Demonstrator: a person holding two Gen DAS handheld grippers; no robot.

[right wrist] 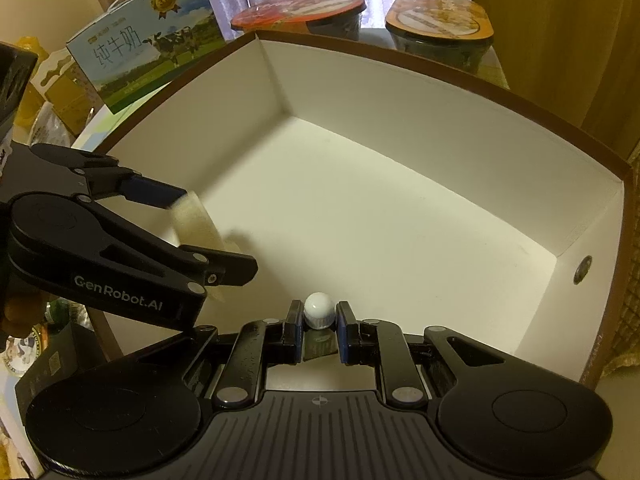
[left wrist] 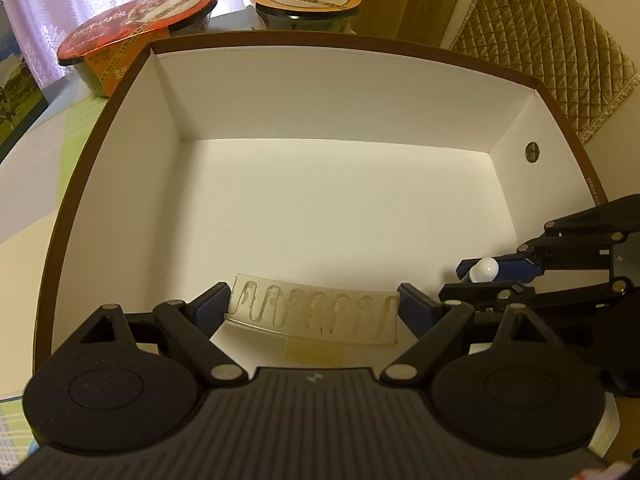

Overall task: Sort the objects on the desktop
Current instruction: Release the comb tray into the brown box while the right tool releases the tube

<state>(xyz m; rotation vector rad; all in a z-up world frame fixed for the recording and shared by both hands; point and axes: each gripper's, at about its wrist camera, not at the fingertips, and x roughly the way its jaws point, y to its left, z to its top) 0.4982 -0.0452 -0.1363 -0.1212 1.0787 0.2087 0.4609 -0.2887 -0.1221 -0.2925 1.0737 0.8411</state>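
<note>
Only rightward, milk carton (right wrist: 148,36).

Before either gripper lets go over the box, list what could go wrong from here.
1. The left gripper grips the clear ridged plastic piece only by its ends; it looks flexible and could buckle or pop out.
2. The right gripper pinches a small white-capped bottle; the rounded cap may let it roll on the box floor once released.
3. The grippers sit close together inside the box, so they could bump.
</note>
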